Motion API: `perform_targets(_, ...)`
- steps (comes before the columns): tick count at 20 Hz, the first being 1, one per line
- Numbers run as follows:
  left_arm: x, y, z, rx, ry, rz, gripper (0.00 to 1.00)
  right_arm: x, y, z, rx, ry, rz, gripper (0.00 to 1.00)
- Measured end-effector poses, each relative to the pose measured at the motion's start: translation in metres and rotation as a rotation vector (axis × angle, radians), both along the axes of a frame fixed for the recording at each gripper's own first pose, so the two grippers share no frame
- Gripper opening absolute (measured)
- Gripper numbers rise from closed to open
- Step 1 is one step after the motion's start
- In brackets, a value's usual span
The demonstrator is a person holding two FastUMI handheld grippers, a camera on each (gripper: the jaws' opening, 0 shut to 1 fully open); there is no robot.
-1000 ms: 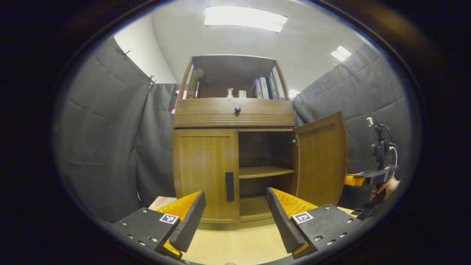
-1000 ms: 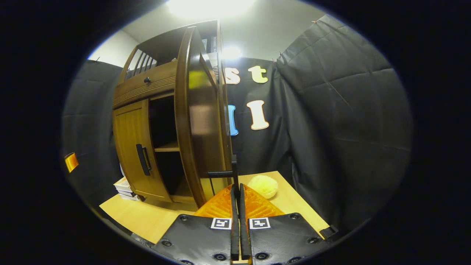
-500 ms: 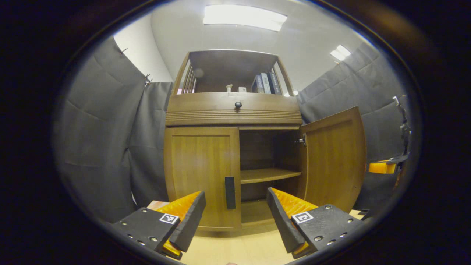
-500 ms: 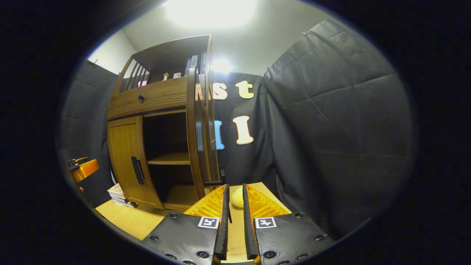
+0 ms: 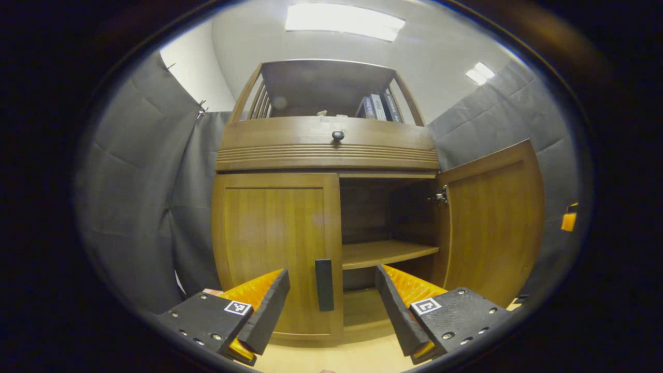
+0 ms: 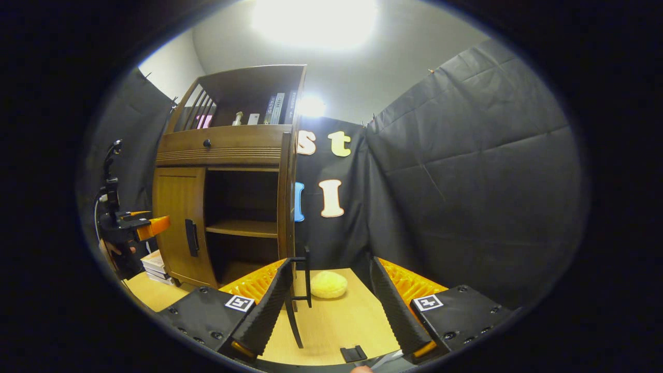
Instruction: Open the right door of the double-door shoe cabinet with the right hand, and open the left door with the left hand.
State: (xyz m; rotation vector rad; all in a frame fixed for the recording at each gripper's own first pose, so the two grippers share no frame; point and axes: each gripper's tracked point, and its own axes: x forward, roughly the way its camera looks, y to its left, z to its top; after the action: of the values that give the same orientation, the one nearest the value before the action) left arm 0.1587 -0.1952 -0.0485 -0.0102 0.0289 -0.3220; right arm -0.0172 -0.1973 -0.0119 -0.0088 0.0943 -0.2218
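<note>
Right door (image 5: 492, 223) swung outward; left door (image 5: 277, 248) closed, handle (image 5: 324, 284) vertical; both jaws released.

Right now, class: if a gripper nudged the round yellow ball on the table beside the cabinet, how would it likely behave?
The yellow ball looks round, so it would probably roll across the smooth table rather than slide. Its fuzzy surface suggests it is soft and light, likely squashing a little under a push. The open right door beside it might stop it.

Left tool (image 5: 331, 303): wide open, in front of the handle (image 5: 324, 284)
Left door (image 5: 277, 248): closed
Right door (image 5: 492, 228): swung open
Shelf (image 5: 386, 252): bare wood
</note>
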Motion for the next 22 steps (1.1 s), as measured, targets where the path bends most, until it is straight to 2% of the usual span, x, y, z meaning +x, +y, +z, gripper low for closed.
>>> perform_targets(8,0.056,-0.01,-0.037,0.014,0.023,0.005,0.96,-0.022,-0.011,0.0,0.015,0.0,-0.068,0.96)
perform_targets(11,0.075,-0.012,-0.054,0.038,0.041,0.02,0.96,-0.028,-0.008,-0.005,0.03,0.019,-0.071,0.94)
perform_targets(19,0.118,-0.023,-0.097,0.049,0.096,0.026,0.96,-0.034,-0.005,-0.011,0.04,0.048,-0.087,0.96)
perform_targets(21,0.125,-0.03,-0.106,0.039,0.125,0.025,0.83,-0.034,-0.004,-0.013,0.036,0.06,-0.082,0.94)
perform_targets(22,0.127,-0.032,-0.11,0.033,0.141,0.017,0.83,-0.034,-0.003,-0.015,0.038,0.064,-0.078,0.94)
